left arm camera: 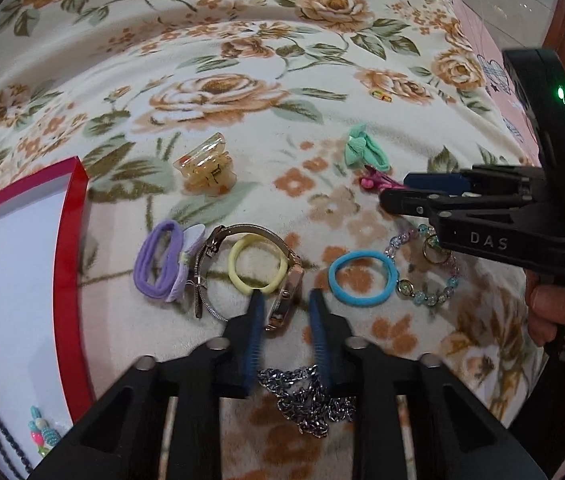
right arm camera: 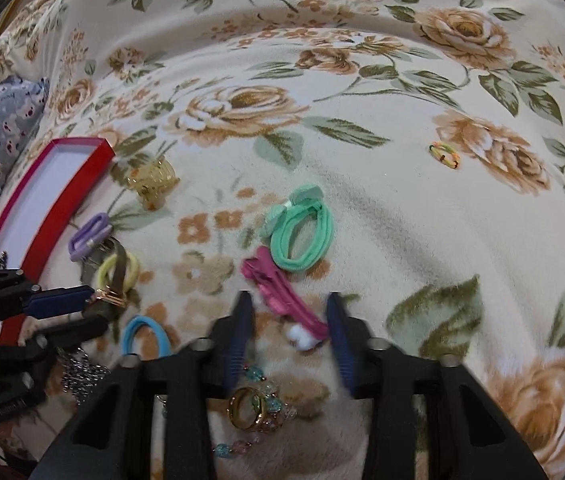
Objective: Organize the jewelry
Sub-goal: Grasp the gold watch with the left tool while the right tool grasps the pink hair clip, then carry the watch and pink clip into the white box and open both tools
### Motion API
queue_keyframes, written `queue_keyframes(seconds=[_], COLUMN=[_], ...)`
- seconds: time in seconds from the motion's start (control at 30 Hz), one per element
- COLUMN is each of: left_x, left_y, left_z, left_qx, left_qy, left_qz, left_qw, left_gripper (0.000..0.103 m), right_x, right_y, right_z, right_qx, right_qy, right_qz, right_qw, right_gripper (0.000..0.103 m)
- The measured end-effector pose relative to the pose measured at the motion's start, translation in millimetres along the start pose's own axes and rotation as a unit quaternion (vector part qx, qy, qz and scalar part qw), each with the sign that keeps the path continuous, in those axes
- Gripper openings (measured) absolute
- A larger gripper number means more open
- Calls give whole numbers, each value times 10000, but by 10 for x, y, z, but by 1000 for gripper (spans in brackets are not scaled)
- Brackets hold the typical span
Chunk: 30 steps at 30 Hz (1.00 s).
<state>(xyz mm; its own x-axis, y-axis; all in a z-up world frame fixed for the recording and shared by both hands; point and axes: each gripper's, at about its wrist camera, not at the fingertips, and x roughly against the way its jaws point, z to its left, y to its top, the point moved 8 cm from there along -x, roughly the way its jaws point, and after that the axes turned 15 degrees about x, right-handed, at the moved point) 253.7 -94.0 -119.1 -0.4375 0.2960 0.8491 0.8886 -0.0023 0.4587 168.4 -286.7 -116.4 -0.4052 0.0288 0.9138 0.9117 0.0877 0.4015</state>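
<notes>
My left gripper (left arm camera: 285, 299) is open, its fingers either side of the rose-gold watch (left arm camera: 282, 300) that lies under a yellow hair tie (left arm camera: 257, 265). It also shows in the right wrist view (right arm camera: 82, 304). A silver chain (left arm camera: 306, 400) lies below it. My right gripper (right arm camera: 288, 300) is open over a magenta hair tie (right arm camera: 278, 292); it also shows in the left wrist view (left arm camera: 394, 190). A red box (left arm camera: 22, 280) with white lining holds a few pieces at its near end.
On the floral blanket (left arm camera: 242, 60) lie a purple hair tie (left arm camera: 160, 260), an amber claw clip (left arm camera: 206, 170), a blue tie (left arm camera: 362, 278), a green tie (right arm camera: 302, 232), a bead bracelet (left arm camera: 430, 272), a gold ring (right arm camera: 244, 408) and a small multicoloured band (right arm camera: 445, 155).
</notes>
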Motion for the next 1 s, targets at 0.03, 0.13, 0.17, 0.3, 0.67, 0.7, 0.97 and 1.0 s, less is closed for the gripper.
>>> queue_keyframes(seconds=[0.03, 0.13, 0.17, 0.3, 0.67, 0.7, 0.97, 1.0], left_x=[5, 51, 77, 215, 747, 794, 1160, 1197], left_y=[5, 8, 1, -30, -186, -198, -320, -336], left_z=[16, 66, 81, 127, 302, 321, 532, 567], left_qx=[32, 176, 216, 335, 663, 676, 808, 836], left_qy=[-18, -142, -169, -265, -497, -503, -376, -357], left_qz=[-8, -20, -39, -131, -419, -450, -732, -757], left_qw=[10000, 9997, 9996, 9990, 9957, 9954, 9933, 9930], left_gripper=[13, 9, 9, 7, 7, 7, 7, 7], right_x=[11, 77, 111, 255, 611, 632, 693, 690], right_y=[-11, -11, -9, 4, -32, -29, 47, 57], right_z=[5, 10, 16, 76, 577, 621, 981, 1024], right_qx=[-4, -99, -140, -382, -666, -669, -564, -549], right_qy=[0, 43, 49, 234, 767, 799, 1061, 1097], right_qz=[-11, -104, -153, -408, -887, -912, -1017, -1020], right_qw=[10000, 9999, 9998, 9982, 9909, 9904, 9875, 9872], right_gripper=[20, 11, 11, 11, 11, 11, 11, 11])
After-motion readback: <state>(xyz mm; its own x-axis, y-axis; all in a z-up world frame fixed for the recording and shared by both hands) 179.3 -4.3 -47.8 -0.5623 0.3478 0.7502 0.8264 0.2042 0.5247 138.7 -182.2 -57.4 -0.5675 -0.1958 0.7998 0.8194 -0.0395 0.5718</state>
